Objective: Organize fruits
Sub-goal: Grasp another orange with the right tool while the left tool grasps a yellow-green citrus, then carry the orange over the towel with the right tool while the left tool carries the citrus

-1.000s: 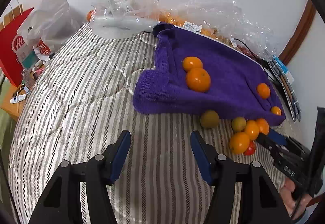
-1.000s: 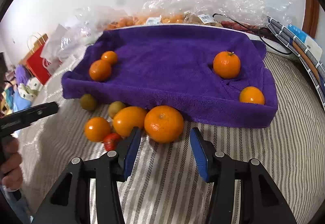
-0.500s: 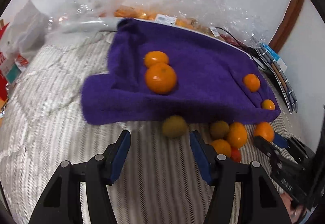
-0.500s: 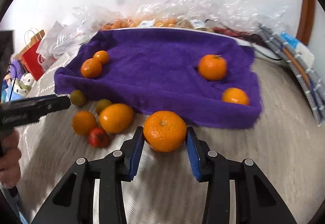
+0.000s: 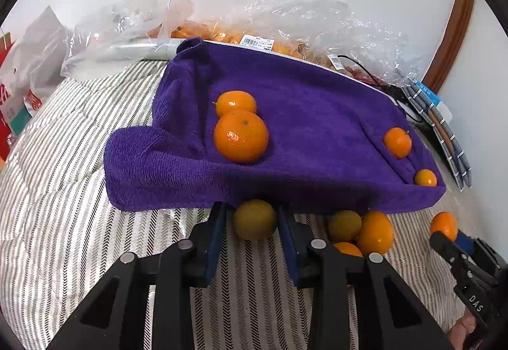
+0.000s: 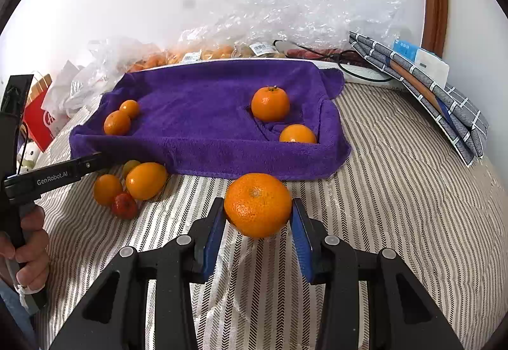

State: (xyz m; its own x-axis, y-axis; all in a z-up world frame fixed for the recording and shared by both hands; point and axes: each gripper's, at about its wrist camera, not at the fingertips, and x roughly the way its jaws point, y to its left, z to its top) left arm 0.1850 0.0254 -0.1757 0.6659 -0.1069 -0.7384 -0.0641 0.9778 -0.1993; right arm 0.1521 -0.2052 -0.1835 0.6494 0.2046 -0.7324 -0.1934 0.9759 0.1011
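Observation:
A purple towel (image 5: 317, 115) lies on the striped bed and bears two oranges (image 5: 241, 135) at its left and two (image 5: 397, 142) at its right. My left gripper (image 5: 252, 216) is shut on a green-yellow citrus (image 5: 255, 219) at the towel's front edge. My right gripper (image 6: 257, 210) is shut on a big orange (image 6: 257, 204) and holds it just in front of the towel (image 6: 209, 115). Loose fruits (image 6: 146, 180), among them a small red one (image 6: 124, 205), lie by the towel's front left corner.
Clear plastic bags of fruit (image 5: 285, 32) lie behind the towel against the wall. A red paper bag (image 6: 41, 124) stands at the far left. Folded grey cloths and a box (image 6: 428, 89) lie at the right. A black cable (image 6: 349, 61) runs behind the towel.
My left gripper moved forward to the green-yellow citrus and closed on it. My right gripper closed on the big orange and drew it back from the towel's edge.

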